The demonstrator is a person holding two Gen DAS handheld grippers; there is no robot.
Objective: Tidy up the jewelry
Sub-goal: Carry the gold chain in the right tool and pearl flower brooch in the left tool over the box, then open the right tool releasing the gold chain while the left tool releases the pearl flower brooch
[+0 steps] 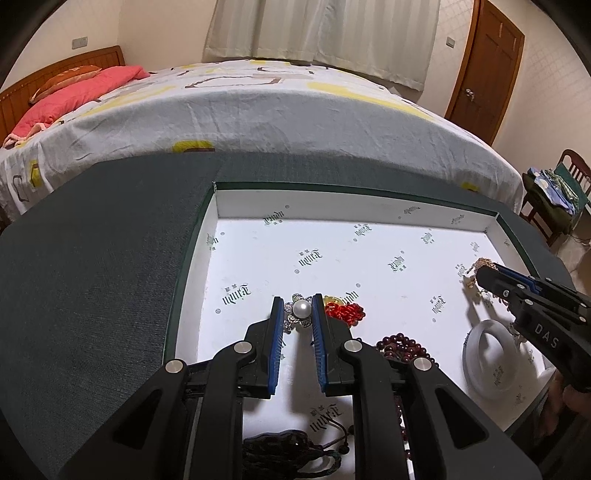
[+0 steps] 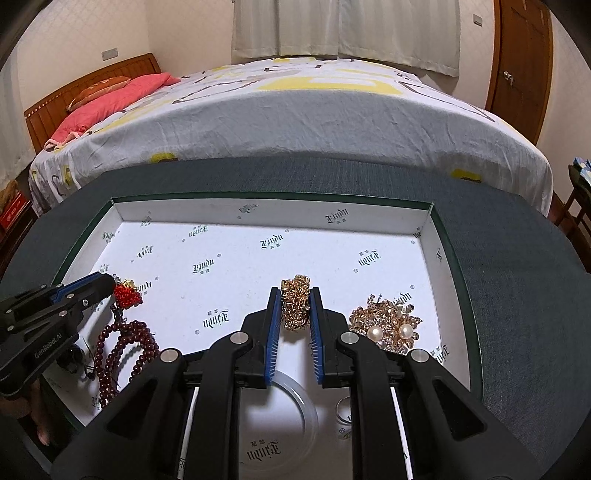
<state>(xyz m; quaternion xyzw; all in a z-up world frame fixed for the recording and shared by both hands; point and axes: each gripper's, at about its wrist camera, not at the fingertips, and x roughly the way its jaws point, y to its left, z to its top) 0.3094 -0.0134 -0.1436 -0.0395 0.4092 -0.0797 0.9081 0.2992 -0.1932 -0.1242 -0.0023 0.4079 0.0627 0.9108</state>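
**Gold chain and pearl brooch, each caught between a tool's pads**

White printed paper lines the shallow green-edged box where we work, and the box sits on a dark grey-green cloth surface in front of a bed.

Our left tool is clamped on a pearl brooch: the blue pads press on its silver setting from both sides, low over the box floor near the left wall. Just to its right lies a red knotted charm, and beside that a strand of dark red beads.

Our right tool is clamped on a bunched gold chain, near the middle of the box. To its right rests a gold cluster with two pearls. Below the tool we see a clear plastic ring and a small metal ring on the paper.

A wooden door and pale curtains stand behind the bed.
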